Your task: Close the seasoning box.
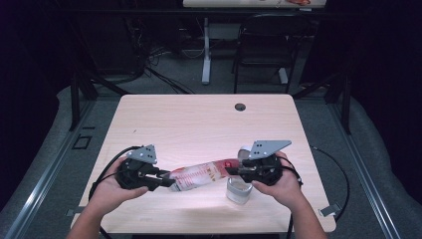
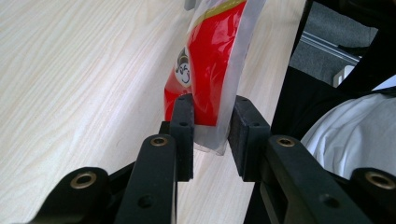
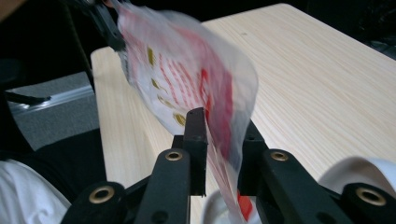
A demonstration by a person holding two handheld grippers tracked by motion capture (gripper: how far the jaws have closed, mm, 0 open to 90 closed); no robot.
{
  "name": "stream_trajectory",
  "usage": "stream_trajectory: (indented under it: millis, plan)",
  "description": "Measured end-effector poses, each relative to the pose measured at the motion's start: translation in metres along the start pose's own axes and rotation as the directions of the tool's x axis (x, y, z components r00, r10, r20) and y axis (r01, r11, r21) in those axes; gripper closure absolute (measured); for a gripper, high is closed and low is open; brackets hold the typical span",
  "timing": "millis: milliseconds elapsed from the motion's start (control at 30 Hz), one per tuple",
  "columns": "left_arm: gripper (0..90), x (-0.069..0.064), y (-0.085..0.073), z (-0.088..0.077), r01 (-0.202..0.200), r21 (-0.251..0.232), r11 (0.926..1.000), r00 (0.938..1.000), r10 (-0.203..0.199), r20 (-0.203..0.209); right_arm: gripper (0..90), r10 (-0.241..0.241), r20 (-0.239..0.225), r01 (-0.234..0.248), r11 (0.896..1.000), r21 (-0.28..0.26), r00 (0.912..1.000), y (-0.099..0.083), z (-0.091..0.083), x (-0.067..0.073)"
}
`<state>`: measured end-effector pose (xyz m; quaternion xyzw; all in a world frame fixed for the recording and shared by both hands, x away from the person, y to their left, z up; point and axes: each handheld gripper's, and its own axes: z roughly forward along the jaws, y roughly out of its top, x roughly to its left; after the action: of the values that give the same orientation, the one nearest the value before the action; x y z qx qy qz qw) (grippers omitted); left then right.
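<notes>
Your left gripper has its jaws narrowed on one end of a red-and-clear plastic pouch. In the left gripper view the pouch runs straight ahead from between the pads, and the left pad lies against its red panel; whether the right pad touches the clear edge is hard to tell.

Your right gripper stands part open around the pouch's other end. In the right gripper view the film passes loosely between the jaws, and its lower tip drops out of sight behind them, so the pads do not visibly press on it.

The pouch hangs stretched between your two tools, above the table. Its printing includes a small cartoon face and yellow marks on red, but the film is blurred and crumpled and no word can be read.

Just below your right gripper stands a clear glass cup, half covered by your hand; a white rounded rim is cut off at the lower right corner of the right gripper view.

The table is pale wood grain with a dark cable hole at its far edge. Beyond it the room is dim, with grey floor, cables and a black chair.
</notes>
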<state>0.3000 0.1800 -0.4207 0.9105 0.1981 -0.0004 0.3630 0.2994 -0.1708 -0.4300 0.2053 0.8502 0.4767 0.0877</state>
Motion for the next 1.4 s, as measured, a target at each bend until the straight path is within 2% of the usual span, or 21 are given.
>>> stream_trajectory:
  millis: [167, 300, 400, 600, 867, 1200, 1400]
  plan:
    - [73.0, 0.002, 0.000, -0.002, 0.004, 0.003, 1.0000, 1.0000, -0.004, 0.005, 72.7, 0.013, 0.011, -0.013, 1.000, 0.028, 0.9999, -0.003, 0.001, -0.002]
    - [73.0, 0.003, 0.000, -0.003, 0.009, 0.002, 1.0000, 0.9999, -0.009, -0.006, 71.0, 0.007, 0.000, -0.007, 0.999, 0.041, 1.0000, -0.004, 0.002, -0.003]
    - [73.4, 0.004, 0.000, -0.005, 0.007, -0.004, 1.0000, 1.0000, -0.007, 0.004, 70.2, 0.014, -0.003, -0.014, 0.999, 0.047, 0.9999, -0.005, 0.003, -0.005]
    - [74.2, 0.005, 0.000, -0.006, 0.010, -0.011, 0.9999, 0.9999, -0.010, 0.013, 83.3, 0.006, 0.015, -0.006, 0.999, 0.044, 0.9999, -0.007, 0.003, -0.005]
    - [74.9, 0.005, 0.006, -0.011, 0.007, -0.021, 0.9997, 0.9999, -0.006, 0.014, 88.6, 0.012, -0.004, -0.011, 0.999, 0.046, 0.9999, -0.009, 0.002, -0.007]
    - [75.3, 0.005, 0.011, -0.016, 0.001, -0.021, 0.9998, 0.9999, -0.001, 0.013, 89.3, 0.027, -0.032, -0.026, 0.999, 0.044, 0.9991, -0.010, 0.001, -0.009]
    - [75.3, 0.004, 0.015, -0.018, -0.001, -0.020, 0.9998, 1.0000, 0.001, 0.010, 89.3, 0.032, -0.033, -0.031, 0.998, 0.049, 0.9989, -0.010, 0.001, -0.010]
